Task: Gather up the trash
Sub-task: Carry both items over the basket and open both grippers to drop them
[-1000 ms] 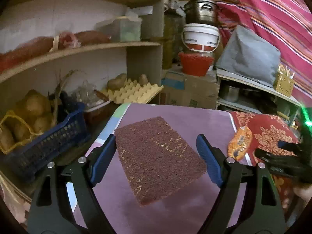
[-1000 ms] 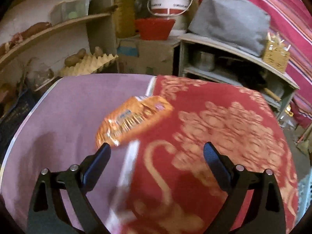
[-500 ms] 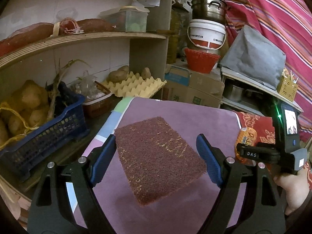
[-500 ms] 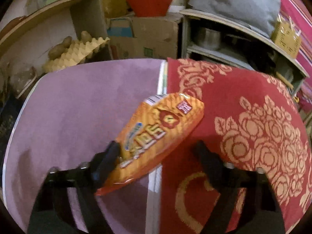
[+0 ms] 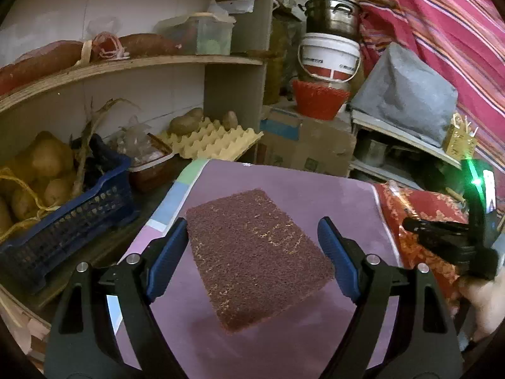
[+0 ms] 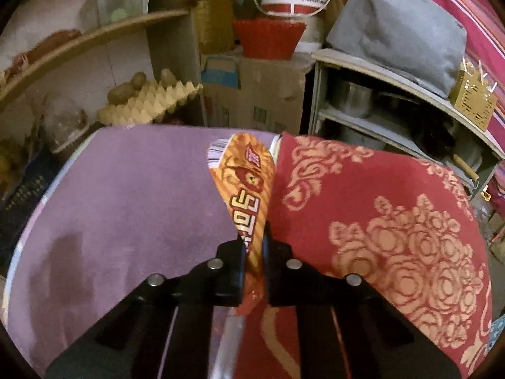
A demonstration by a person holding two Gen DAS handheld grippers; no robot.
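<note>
While the right gripper point(image 6: 254, 249) is being kept clamped, its jaws pressed together on the lower end of an orange snack wrapper point(image 6: 244, 183), the wrapper is being held upright on edge, its free end being pointed away from the camera over the seam where the purple cloth point(image 6: 132, 189) is being met by the red patterned cloth point(image 6: 394, 221). In the left wrist view, the left gripper point(image 5: 252, 246) is being held with its blue-padded fingers point(image 5: 165, 254) spread wide, and nothing is being gripped by them. A dark brown scouring pad point(image 5: 255, 252) is being framed between those fingers; it is lying flat on the purple cloth, its near left edge being seen just beside the left pad, though whether it is being touched cannot be told. At the right edge of that view, the right gripper is being carried by a hand point(image 5: 483, 293), a green light being shown on its body. Beyond the table, a blue basket point(image 5: 69, 221) of potatoes, a yellow egg tray point(image 5: 214, 142), a red bowl point(image 5: 318, 99) and a white bucket point(image 5: 328, 57) are being kept on the shelves and a cardboard box.
</note>
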